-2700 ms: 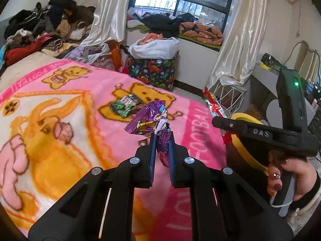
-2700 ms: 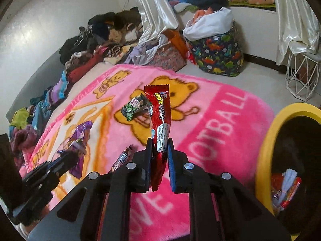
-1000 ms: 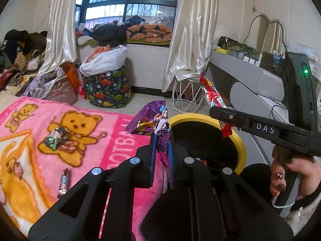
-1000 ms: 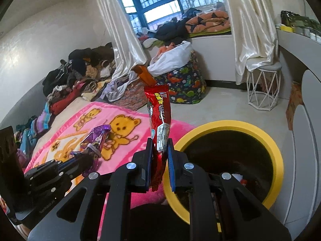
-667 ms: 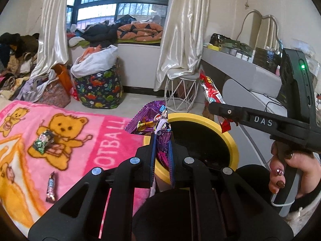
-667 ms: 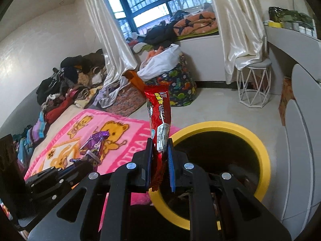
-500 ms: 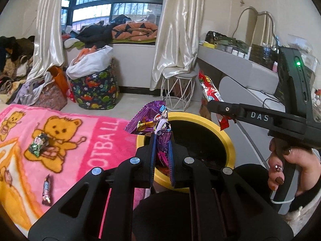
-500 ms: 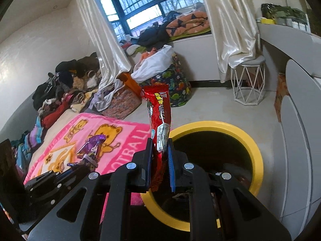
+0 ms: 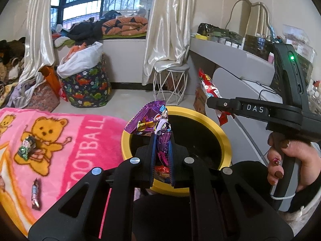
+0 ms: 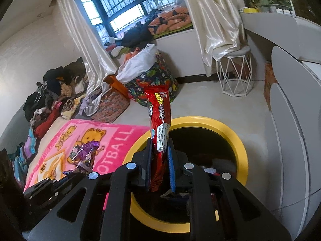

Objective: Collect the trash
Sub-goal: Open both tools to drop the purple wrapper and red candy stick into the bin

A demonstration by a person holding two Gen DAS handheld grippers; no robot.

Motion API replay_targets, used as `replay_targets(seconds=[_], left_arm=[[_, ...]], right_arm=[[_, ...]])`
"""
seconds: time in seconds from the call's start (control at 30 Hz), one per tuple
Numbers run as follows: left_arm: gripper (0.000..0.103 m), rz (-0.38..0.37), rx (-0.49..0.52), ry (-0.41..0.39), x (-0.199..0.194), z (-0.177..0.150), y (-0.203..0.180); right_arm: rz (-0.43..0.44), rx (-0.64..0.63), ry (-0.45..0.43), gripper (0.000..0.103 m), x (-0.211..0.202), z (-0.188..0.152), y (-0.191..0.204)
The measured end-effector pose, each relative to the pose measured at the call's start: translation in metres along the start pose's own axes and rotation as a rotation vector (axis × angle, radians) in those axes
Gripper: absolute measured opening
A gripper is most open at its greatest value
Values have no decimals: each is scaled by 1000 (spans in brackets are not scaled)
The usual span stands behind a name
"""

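2 wrappers are in the grippers at this moment, and neither is in the bin yet. Nearest in the left wrist view, the left gripper has its fingers almost fully together, pinching a purple wrapper that stands up over the near rim of the yellow bin. In the right wrist view, the right gripper is closed just as narrowly on a red wrapper, which rises upright in front of the bin opening. In the left view this same gripper is at 3 o'clock, held by a hand.

Inside the bin some trash already lies at the bottom, so part of the collecting seems done. My judgement is that the step now is to let go of both wrappers over the opening.

Still left, at 9 o'clock on the pink blanket: 1 small candy bar nearer, and 1 green packet a little farther, on the bear picture. These 2 must be picked up after the drop. Whether more trash lies outside the views, I cannot tell.
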State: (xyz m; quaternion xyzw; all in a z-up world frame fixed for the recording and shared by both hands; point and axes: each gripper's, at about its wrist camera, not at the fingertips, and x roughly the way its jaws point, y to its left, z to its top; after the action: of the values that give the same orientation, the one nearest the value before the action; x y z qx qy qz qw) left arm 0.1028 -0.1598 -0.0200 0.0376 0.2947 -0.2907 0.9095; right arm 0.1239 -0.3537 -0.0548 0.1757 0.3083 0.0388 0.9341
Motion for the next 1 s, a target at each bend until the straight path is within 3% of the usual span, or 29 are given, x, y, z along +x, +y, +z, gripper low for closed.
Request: replay_targets(seconds=[0.5, 0.9, 1.0], left_arm=[[7, -39, 17, 82, 51, 12, -4], [7, -65, -29, 173, 97, 15, 11], [7, -65, -28, 175, 102, 18, 13]], right_arm=[[-10, 47, 52, 15, 14, -4, -22], [-1, 84, 97, 18, 24, -7, -35], [-9, 92, 96, 32, 26, -7, -38]])
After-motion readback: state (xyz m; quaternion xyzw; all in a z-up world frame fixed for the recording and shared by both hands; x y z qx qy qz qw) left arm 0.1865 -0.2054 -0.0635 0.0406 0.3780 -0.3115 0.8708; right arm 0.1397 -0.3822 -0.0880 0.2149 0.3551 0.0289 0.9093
